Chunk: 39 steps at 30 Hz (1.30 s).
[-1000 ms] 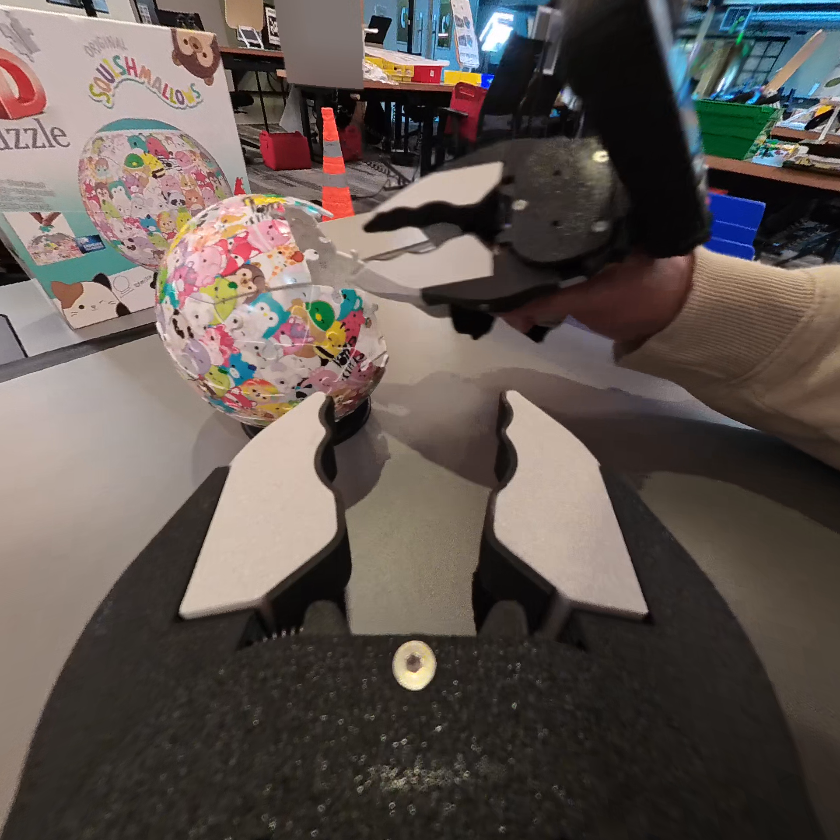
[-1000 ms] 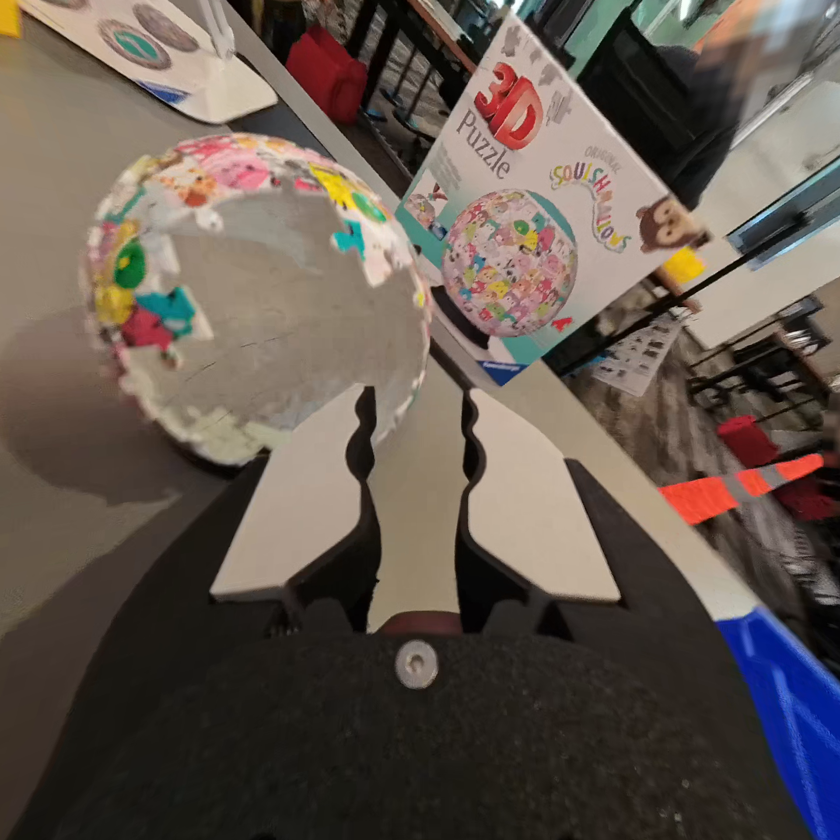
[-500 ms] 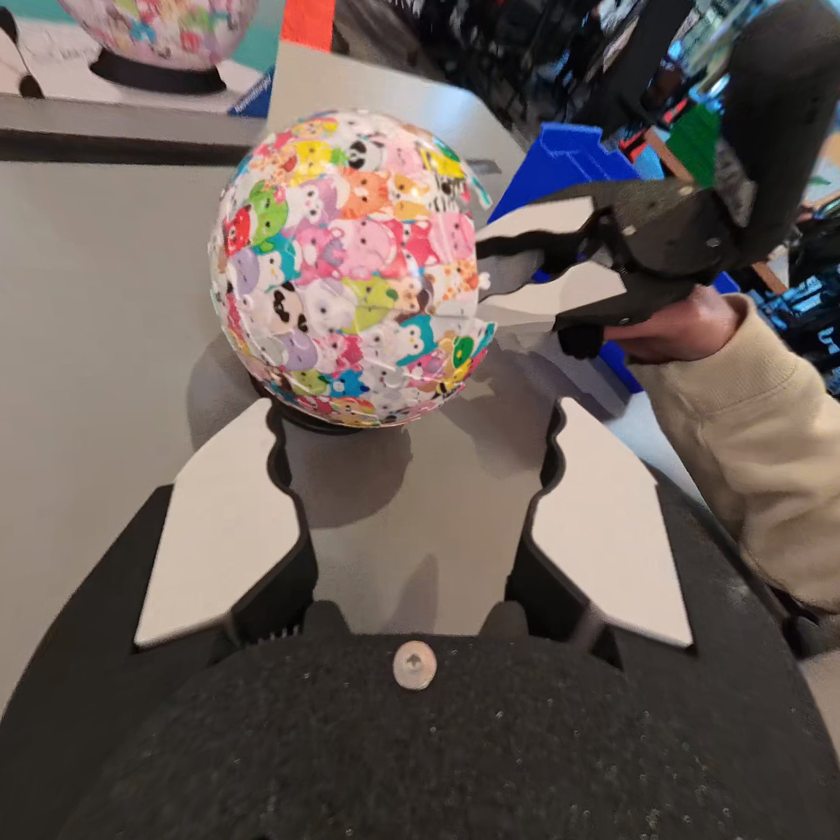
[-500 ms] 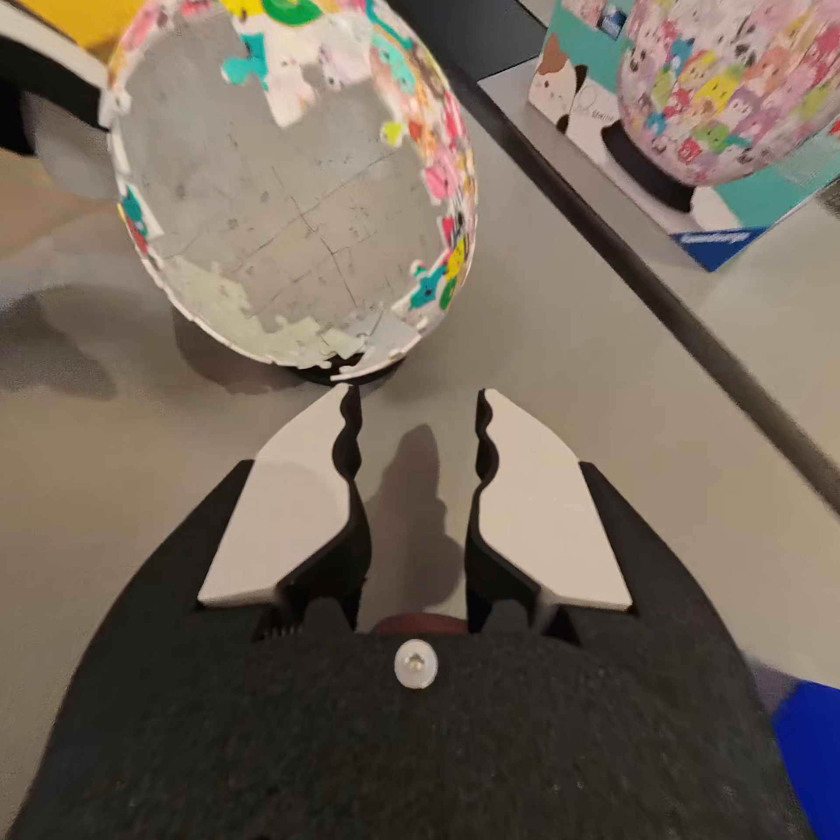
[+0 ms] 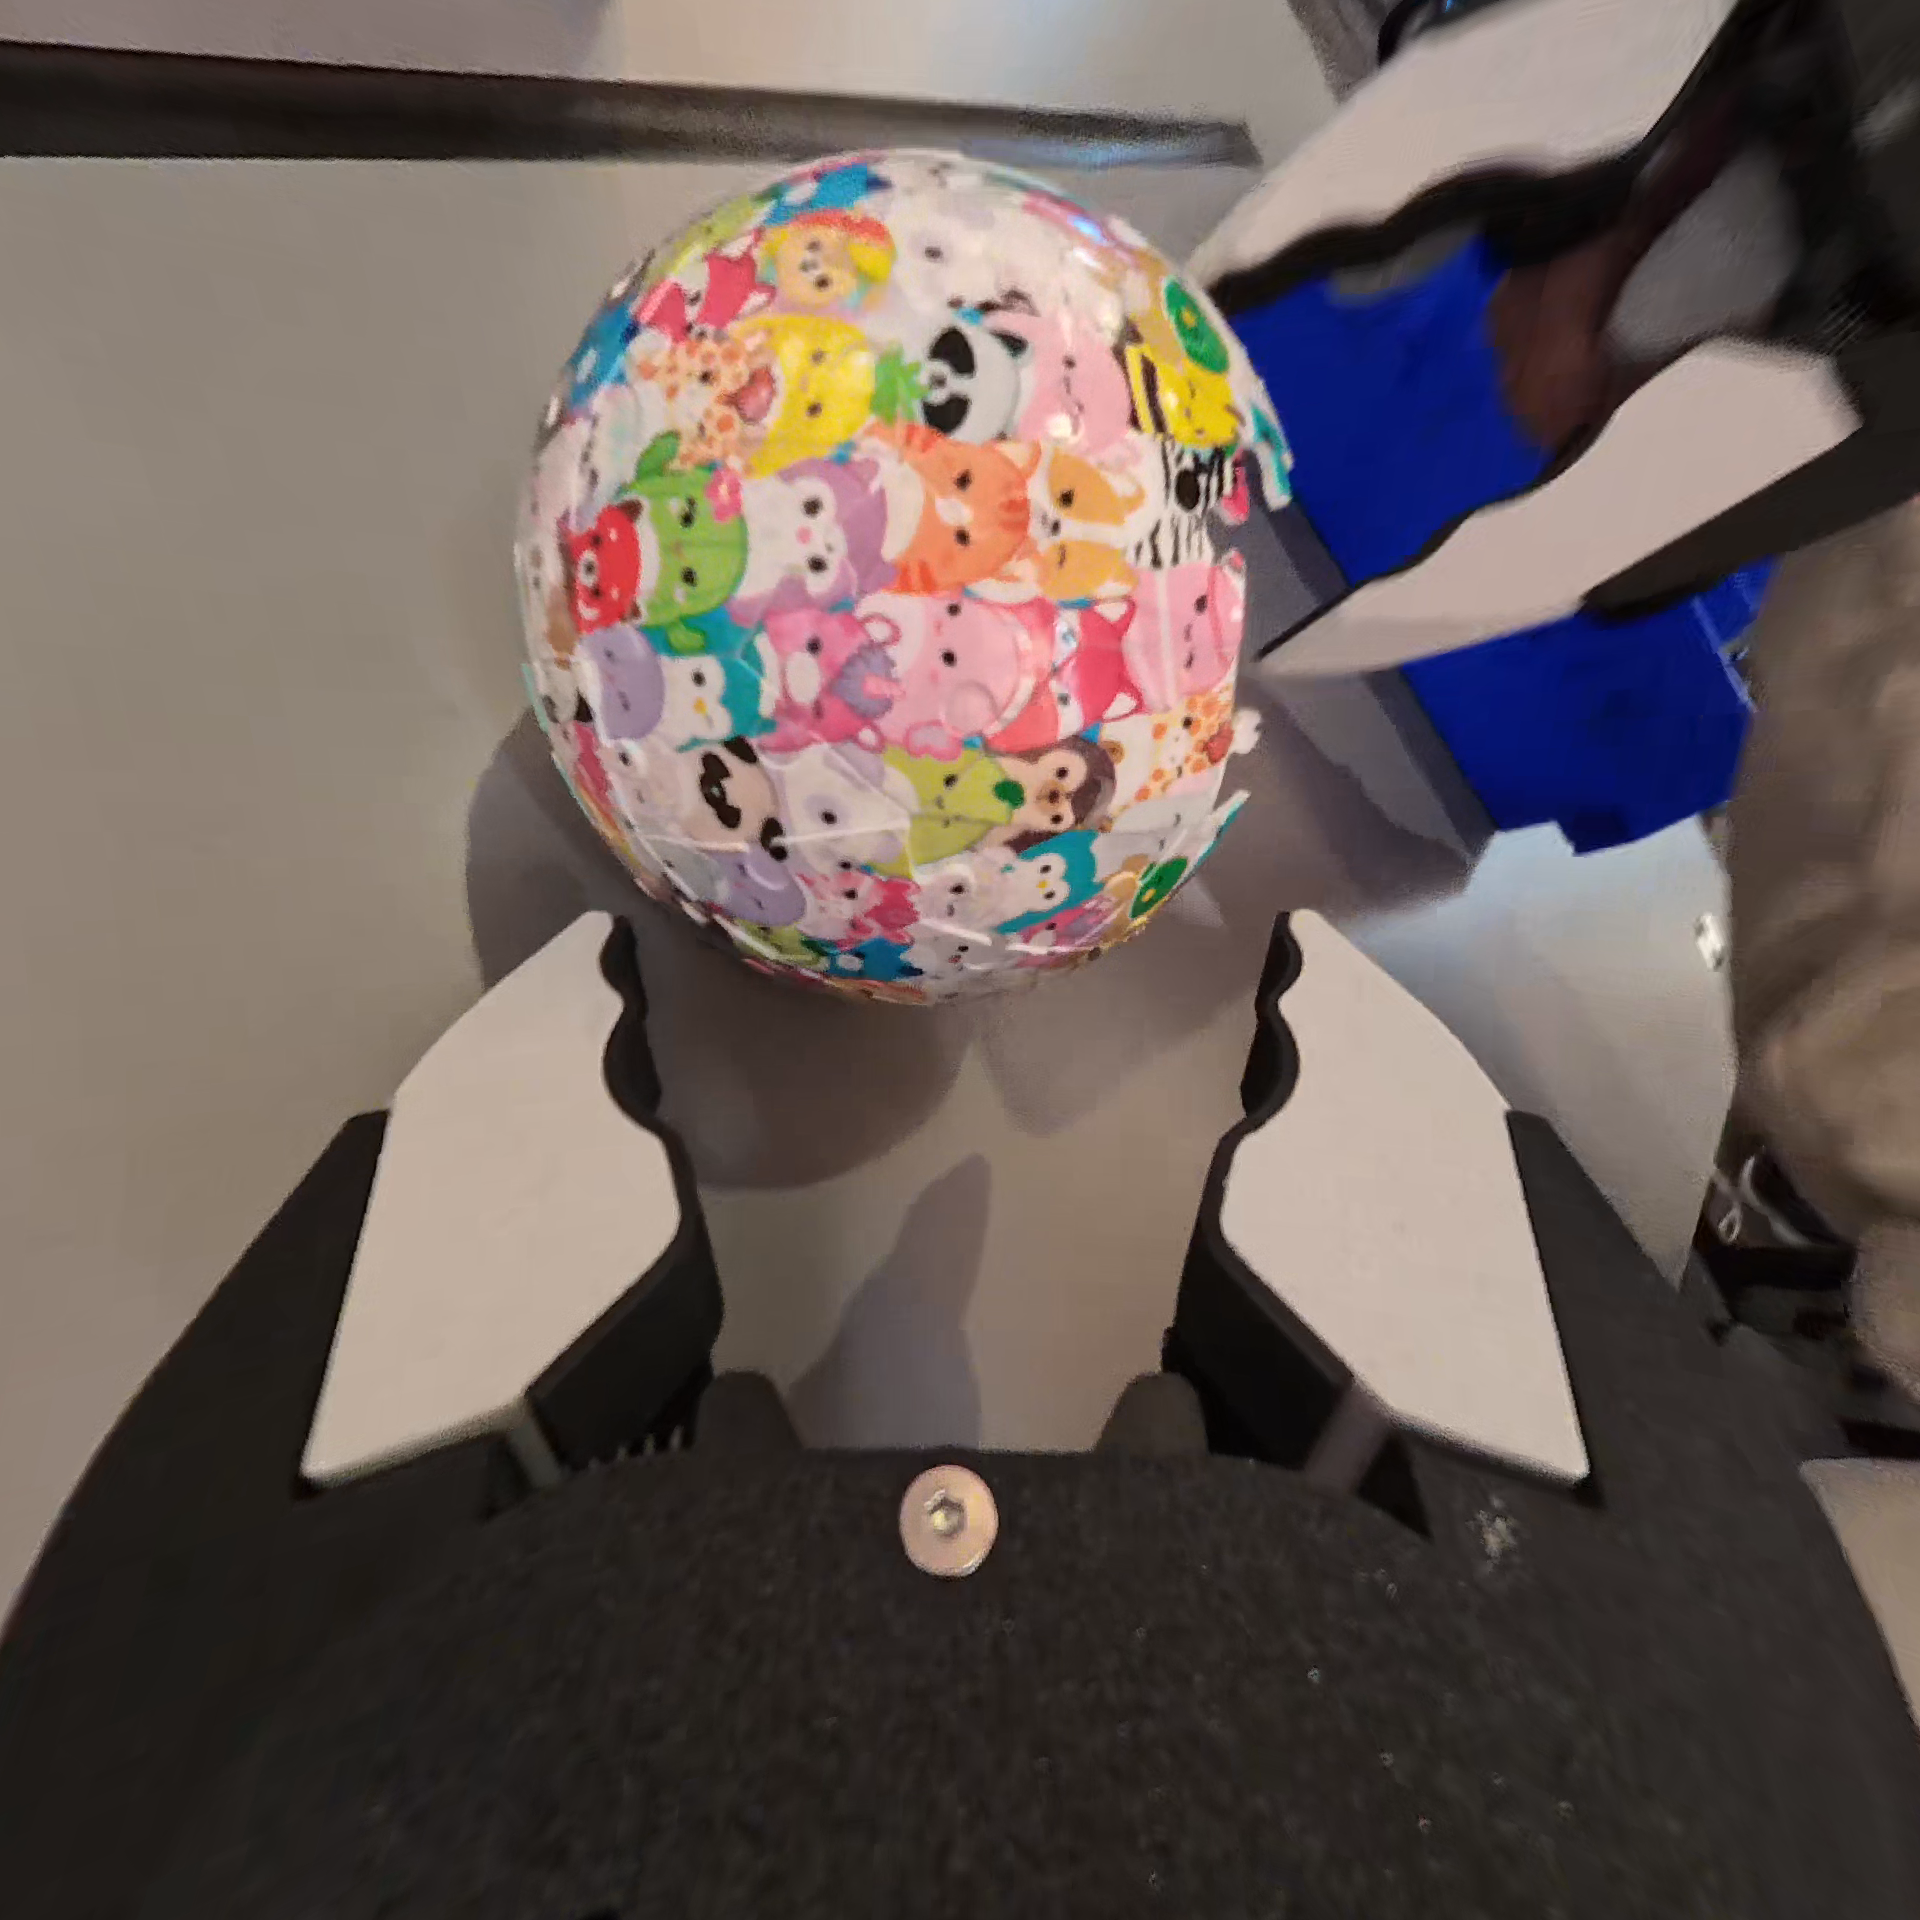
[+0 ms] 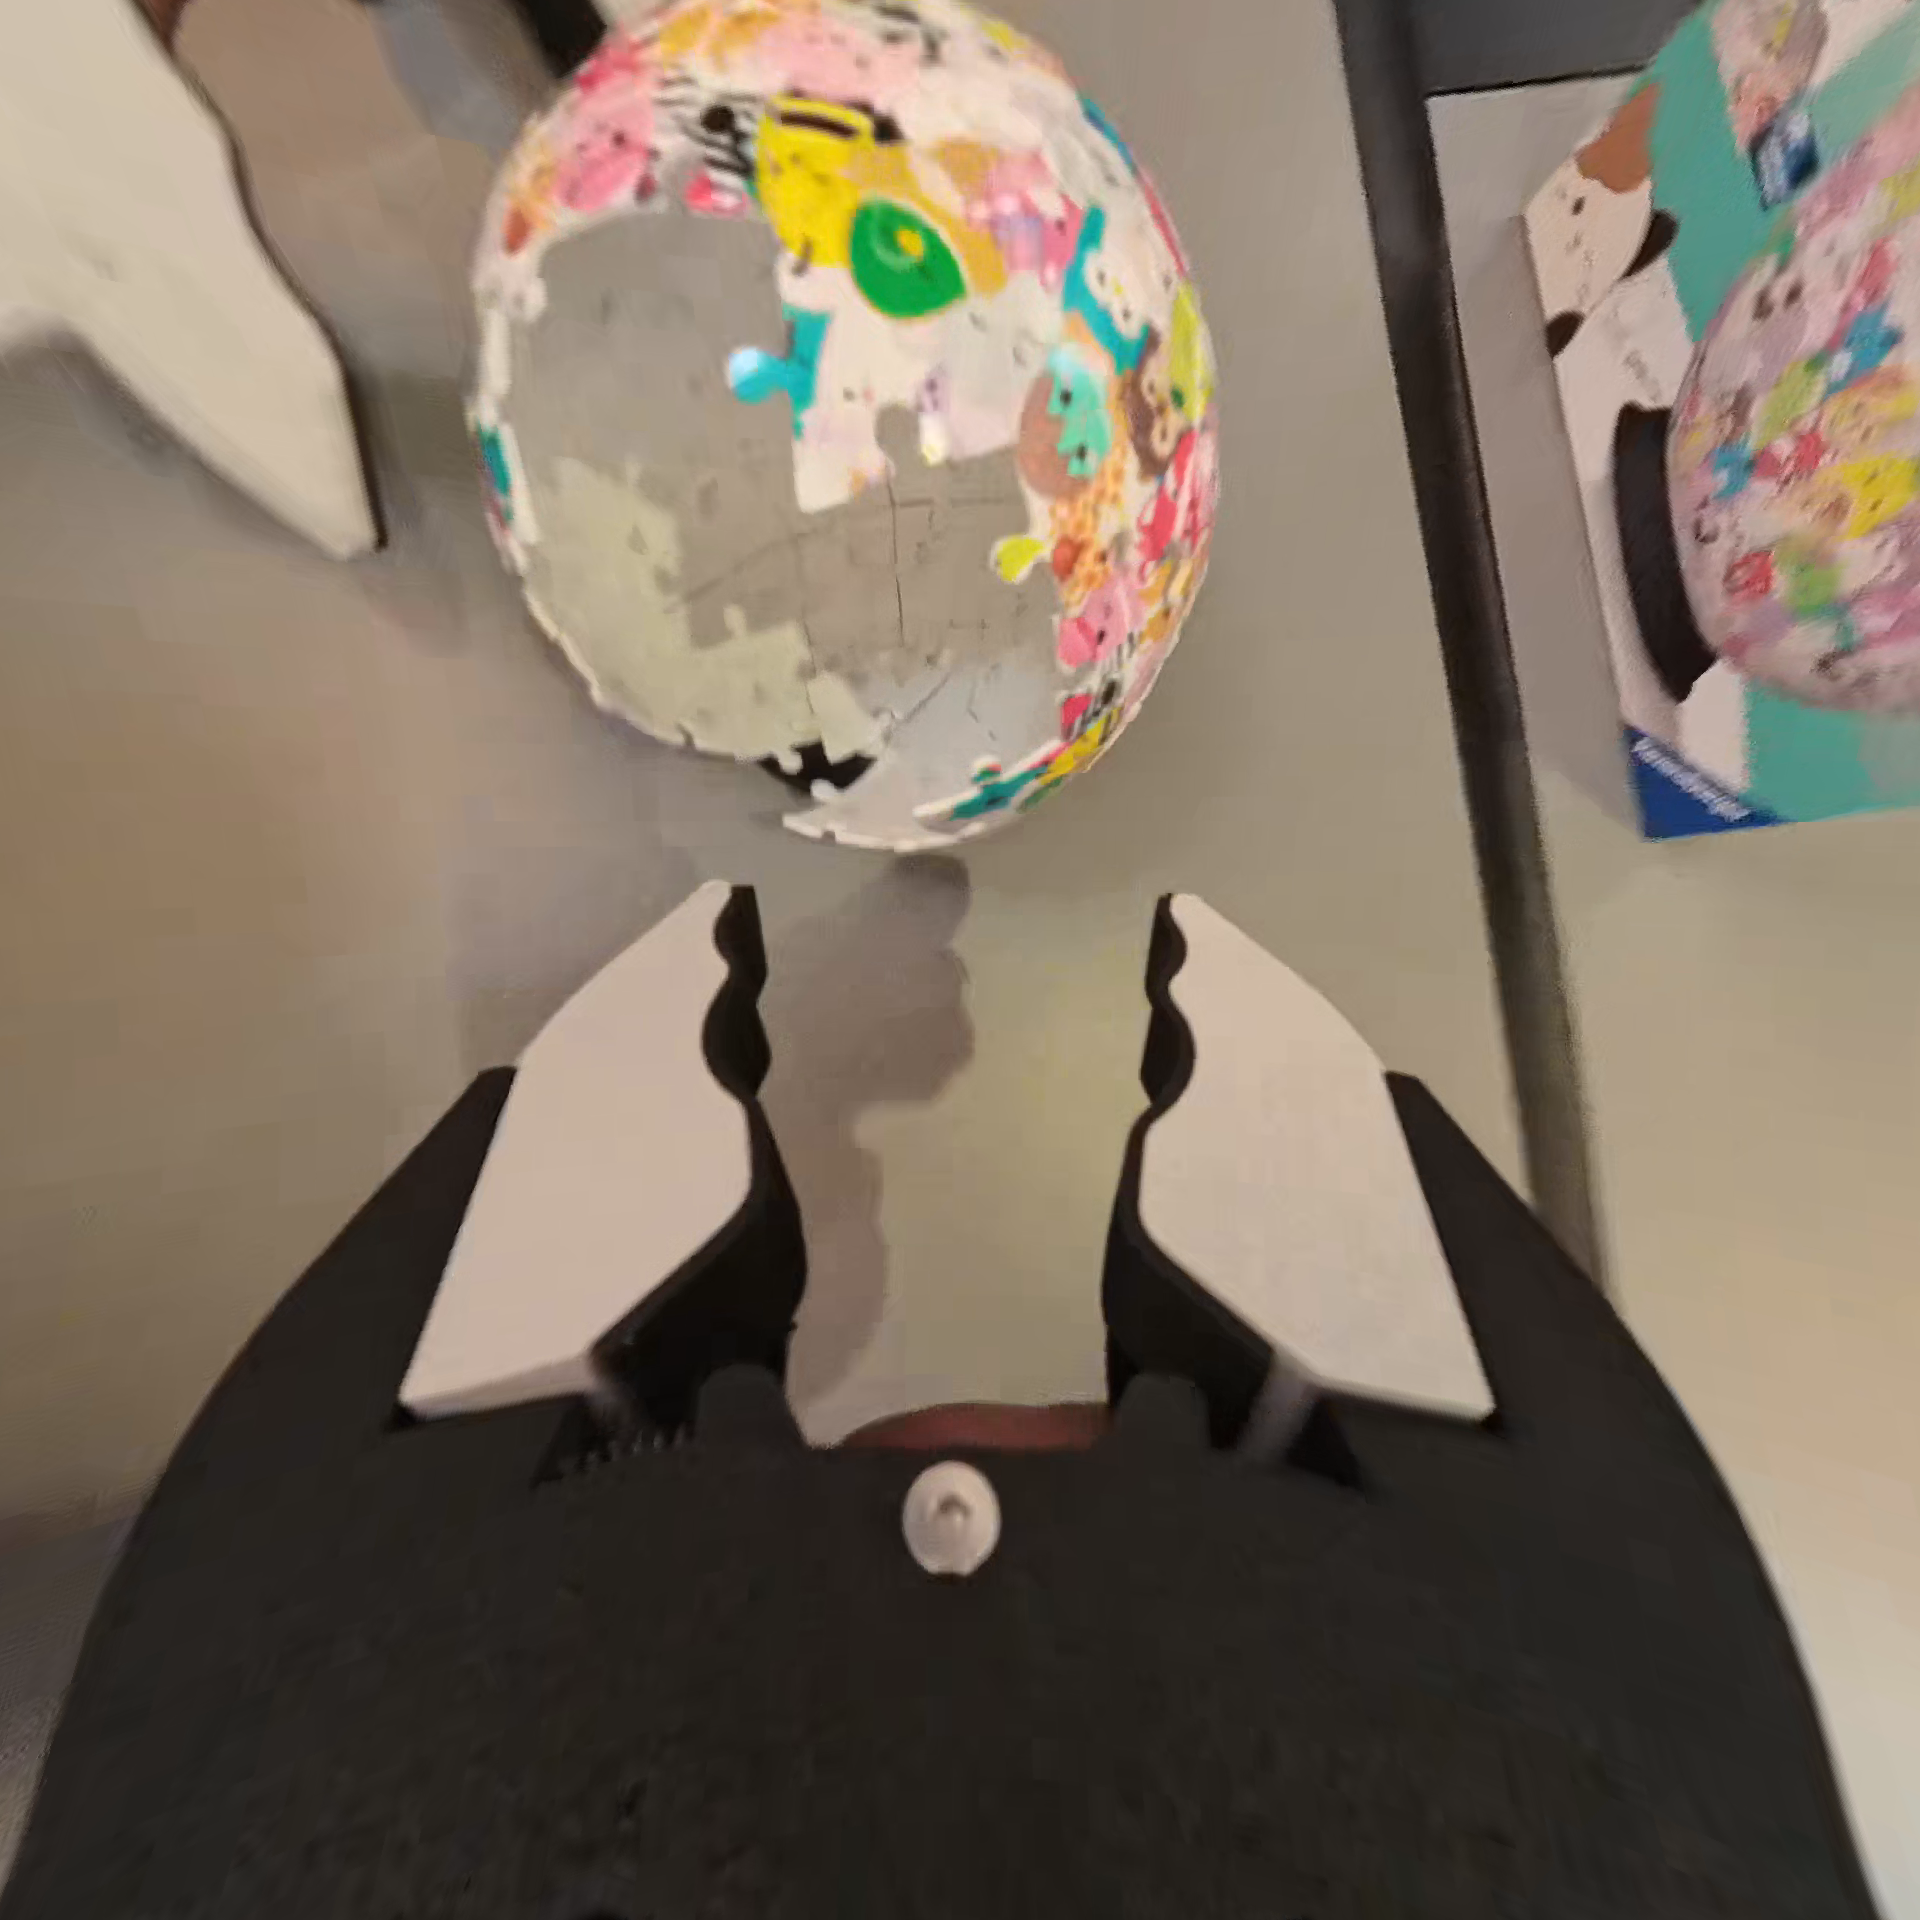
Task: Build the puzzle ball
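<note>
Facing your left hand-held gripper (image 5: 945, 940), the puzzle ball (image 5: 888, 582) sits just ahead; both hand-held grippers gape apart, right hand-held gripper (image 6: 945, 914) equally near.

The puzzle box (image 6: 1766, 436) runs off the right edge, and motion blur perhaps hides its finer print.

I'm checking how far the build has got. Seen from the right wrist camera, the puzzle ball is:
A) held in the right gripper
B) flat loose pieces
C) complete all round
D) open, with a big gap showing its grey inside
D: the puzzle ball has a large ragged gap exposing its grey inner surface.
</note>
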Each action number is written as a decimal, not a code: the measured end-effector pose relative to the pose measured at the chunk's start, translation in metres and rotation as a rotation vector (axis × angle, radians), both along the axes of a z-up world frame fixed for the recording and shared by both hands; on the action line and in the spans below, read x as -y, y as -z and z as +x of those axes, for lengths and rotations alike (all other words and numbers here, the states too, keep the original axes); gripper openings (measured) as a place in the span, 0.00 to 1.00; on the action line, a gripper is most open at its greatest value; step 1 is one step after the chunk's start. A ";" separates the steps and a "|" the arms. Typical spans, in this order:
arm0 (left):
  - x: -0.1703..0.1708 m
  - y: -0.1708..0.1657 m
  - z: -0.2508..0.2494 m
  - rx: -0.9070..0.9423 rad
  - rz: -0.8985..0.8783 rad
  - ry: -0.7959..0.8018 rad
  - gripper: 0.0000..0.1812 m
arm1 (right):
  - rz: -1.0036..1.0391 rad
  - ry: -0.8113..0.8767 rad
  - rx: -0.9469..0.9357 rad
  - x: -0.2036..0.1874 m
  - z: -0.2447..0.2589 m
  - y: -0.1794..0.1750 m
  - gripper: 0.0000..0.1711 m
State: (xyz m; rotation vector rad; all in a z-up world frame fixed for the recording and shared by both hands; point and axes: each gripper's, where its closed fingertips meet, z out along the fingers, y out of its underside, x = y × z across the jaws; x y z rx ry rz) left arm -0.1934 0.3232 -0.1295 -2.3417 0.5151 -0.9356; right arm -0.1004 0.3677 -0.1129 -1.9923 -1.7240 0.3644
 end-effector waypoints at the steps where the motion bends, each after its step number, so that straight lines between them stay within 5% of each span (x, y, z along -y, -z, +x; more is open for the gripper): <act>1: 0.001 0.001 -0.001 -0.038 -0.010 0.029 0.61 | -0.020 -0.062 0.060 0.002 0.004 -0.009 0.42; 6: 0.017 0.015 -0.010 -0.221 -0.106 0.203 0.61 | -0.119 -0.319 0.231 -0.023 0.018 0.002 0.41; 11: 0.022 0.024 0.005 -0.201 -0.196 0.286 0.59 | -0.628 -0.350 0.130 -0.008 0.004 0.038 0.45; 16: 0.013 0.033 0.011 -0.222 -0.254 0.256 0.60 | -0.714 -0.361 0.039 -0.004 -0.022 0.038 0.52; 26: -0.007 0.029 0.006 -0.173 -0.228 0.164 0.55 | -0.545 -0.302 -0.125 -0.002 -0.032 0.041 0.52; 39: -0.046 0.009 -0.029 -0.554 0.291 0.218 0.55 | 0.058 -0.148 -0.258 -0.030 -0.062 0.050 0.47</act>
